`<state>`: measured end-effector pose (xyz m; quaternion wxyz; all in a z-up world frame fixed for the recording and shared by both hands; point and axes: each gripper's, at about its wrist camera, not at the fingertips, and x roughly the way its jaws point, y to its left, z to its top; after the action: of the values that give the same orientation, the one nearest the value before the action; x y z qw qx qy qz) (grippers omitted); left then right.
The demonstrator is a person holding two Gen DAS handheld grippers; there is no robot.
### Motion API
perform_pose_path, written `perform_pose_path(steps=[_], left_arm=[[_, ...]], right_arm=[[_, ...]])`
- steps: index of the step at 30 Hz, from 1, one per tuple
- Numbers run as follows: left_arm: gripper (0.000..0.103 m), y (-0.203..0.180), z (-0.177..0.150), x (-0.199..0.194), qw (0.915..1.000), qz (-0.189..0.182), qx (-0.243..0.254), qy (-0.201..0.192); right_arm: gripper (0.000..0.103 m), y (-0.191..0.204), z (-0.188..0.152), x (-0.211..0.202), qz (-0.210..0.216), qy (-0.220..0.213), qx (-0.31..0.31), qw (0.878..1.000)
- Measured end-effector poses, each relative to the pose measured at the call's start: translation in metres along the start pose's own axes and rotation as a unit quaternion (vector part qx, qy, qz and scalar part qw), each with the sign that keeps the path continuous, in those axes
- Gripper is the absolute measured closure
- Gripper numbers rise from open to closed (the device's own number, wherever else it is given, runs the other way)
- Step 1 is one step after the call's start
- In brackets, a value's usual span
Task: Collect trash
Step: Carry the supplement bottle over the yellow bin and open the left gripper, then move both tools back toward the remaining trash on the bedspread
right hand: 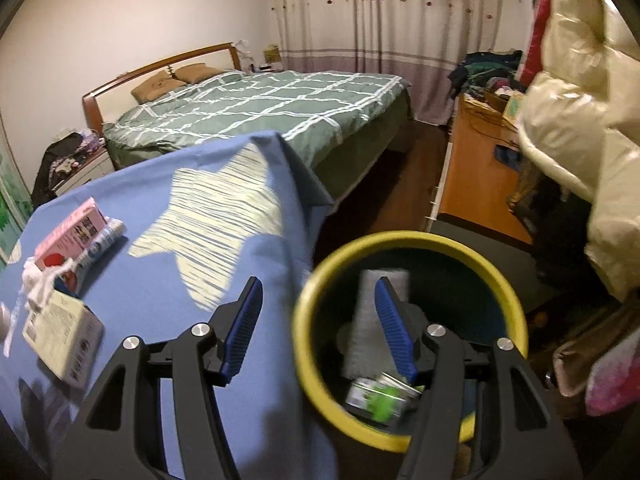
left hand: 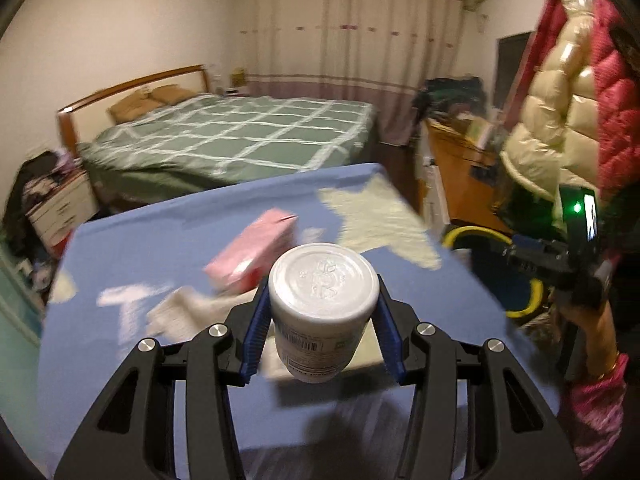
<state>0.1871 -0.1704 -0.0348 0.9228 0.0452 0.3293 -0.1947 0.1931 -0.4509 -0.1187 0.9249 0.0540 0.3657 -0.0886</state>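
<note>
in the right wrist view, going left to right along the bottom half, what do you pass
white box on the blue tablecloth → pale star print → yellow-rimmed trash bin, with a green-and-white pack lying inside it → puffy cream jacket at the right edge.

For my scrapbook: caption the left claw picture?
Left claw grips a white bottle above the blue table.

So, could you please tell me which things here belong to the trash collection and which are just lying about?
Job:
white bottle in left gripper
pink carton
white box
yellow-rimmed bin
right gripper

Lying about:
bed
puffy jackets
orange desk
</note>
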Motion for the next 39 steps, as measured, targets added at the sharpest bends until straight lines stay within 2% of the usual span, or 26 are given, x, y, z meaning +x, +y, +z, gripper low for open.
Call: perform_pose_path(steps=[4,9,15,23,25,26,27,30,34,39], left_arm=[[0.055,-0.046,0.025,0.027,0.9978,-0.058,0.031,0.007],[0.055,-0.109,0.054,0.072,0.9900,-0.126,0.059,0.027],[0.055,-0.178,0.071,0.134,0.9827,-0.157,0.086,0.049],[0.055,-0.230,0.073,0.188,0.9778,-0.171,0.088,0.082],[0.051,-0.232,0.071,0.190,0.9784,-0.169,0.084,0.084],[0.043,-0.229,0.071,0.187,0.9791,-0.169,0.079,0.081],[0.024,-0.225,0.071,0.184,0.9800,-0.167,0.076,0.077],[0.022,-0.211,0.073,0.163,0.9841,-0.154,0.075,0.047],[0.020,-0.182,0.074,0.135,0.9867,-0.147,0.064,0.027],[0.016,-0.124,0.065,0.096,0.9927,-0.112,0.046,0.000]], right_arm=[[0.047,-0.020,-0.013,-0.013,-0.015,0.000,0.010,1.000],[0.047,-0.047,-0.024,-0.024,-0.031,-0.001,0.022,0.999],[0.047,-0.080,-0.035,-0.030,-0.048,0.009,0.036,0.998],[0.043,-0.099,-0.046,-0.033,-0.064,0.019,0.047,0.997],[0.043,-0.100,-0.047,-0.033,-0.063,0.021,0.048,0.997],[0.043,-0.100,-0.047,-0.033,-0.062,0.021,0.047,0.997],[0.043,-0.099,-0.047,-0.033,-0.062,0.022,0.047,0.997],[0.043,-0.098,-0.047,-0.033,-0.058,0.021,0.044,0.997],[0.043,-0.093,-0.044,-0.033,-0.055,0.019,0.041,0.997],[0.042,-0.076,-0.040,-0.032,-0.046,0.020,0.026,0.998]])
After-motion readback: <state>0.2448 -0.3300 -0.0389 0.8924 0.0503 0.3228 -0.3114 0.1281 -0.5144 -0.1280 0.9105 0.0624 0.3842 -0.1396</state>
